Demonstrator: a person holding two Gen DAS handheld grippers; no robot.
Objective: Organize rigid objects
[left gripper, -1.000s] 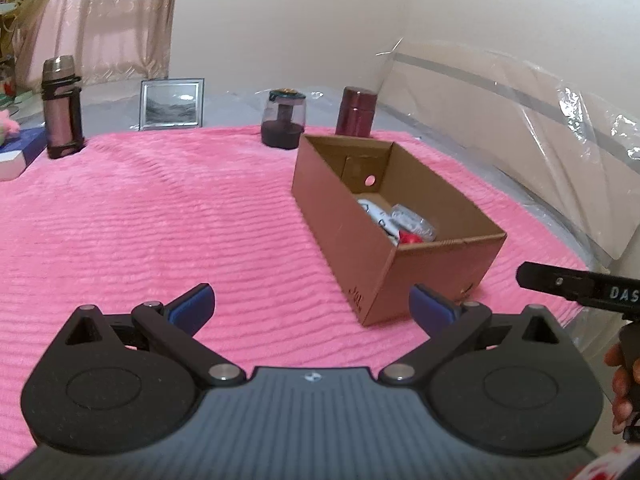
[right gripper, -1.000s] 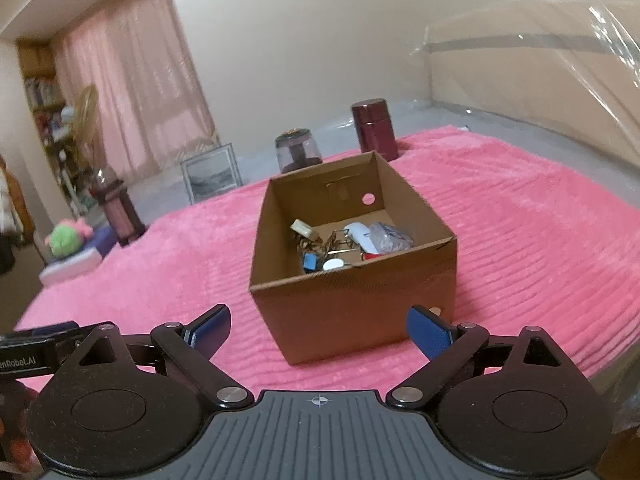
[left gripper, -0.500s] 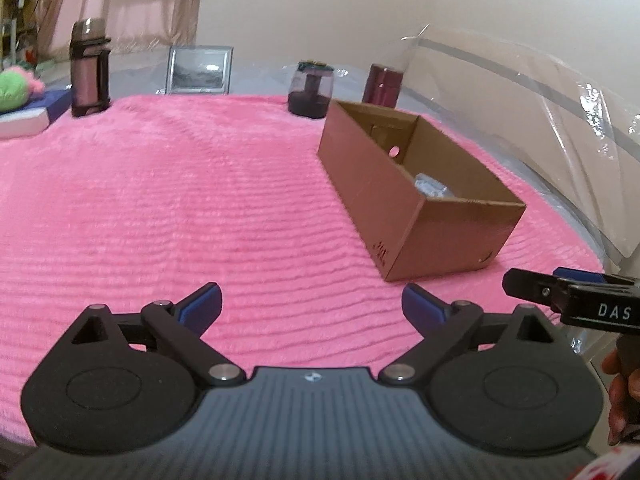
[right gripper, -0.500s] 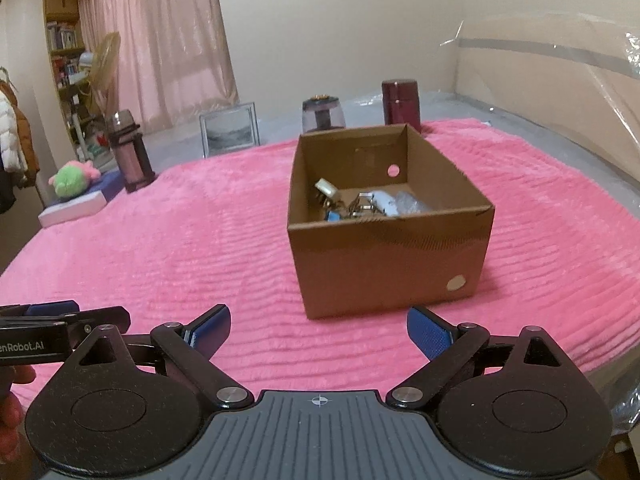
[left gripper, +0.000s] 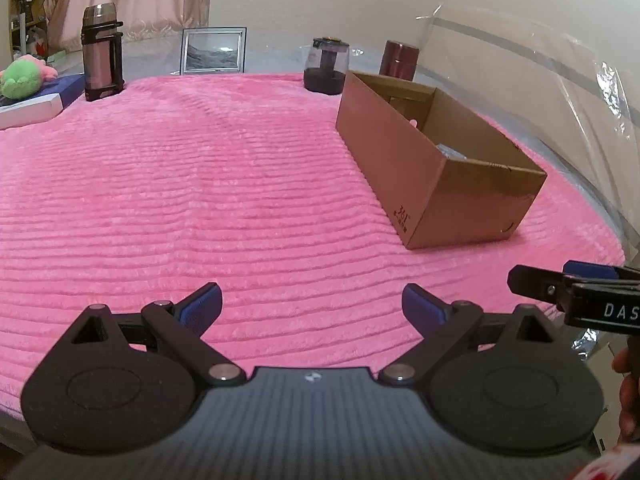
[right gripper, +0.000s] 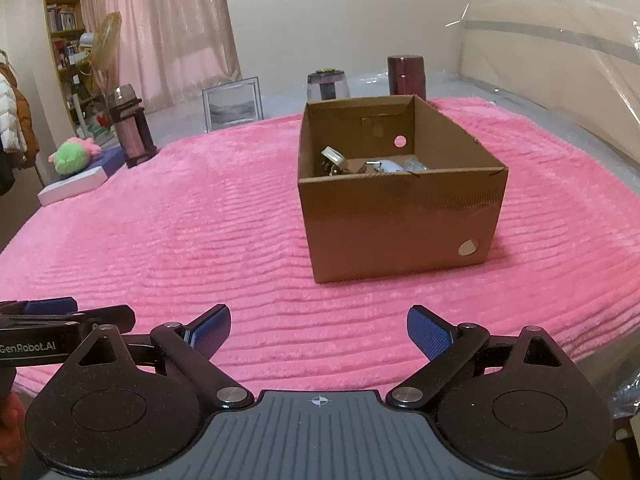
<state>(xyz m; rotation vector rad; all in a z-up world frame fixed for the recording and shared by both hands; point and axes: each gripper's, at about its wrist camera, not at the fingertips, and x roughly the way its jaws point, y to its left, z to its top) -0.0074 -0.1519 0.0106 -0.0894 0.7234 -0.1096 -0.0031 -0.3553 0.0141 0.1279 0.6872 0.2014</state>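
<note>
I see the pink ribbed blanket (right gripper: pixel 168 240) spread under and ahead of both tongs. The cardboard box (right gripper: pixel 400 232) stands on it straight ahead of my right gripper (right gripper: pixel 319 334) and ahead to the right of my left gripper (left gripper: pixel 311 306), well apart from both. Small items (right gripper: pixel 380 166) lie inside it, too hidden to name. Both tongs tilt downward side by side, blue pads spread wide, pinching nothing.

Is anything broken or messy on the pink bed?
Mostly tidy. The brown cardboard box looks a bit worn: its near top rim is creased and torn near the right corner. The small things inside lie in a jumble. Nothing has spilled on the pink ribbed blanket.
</note>
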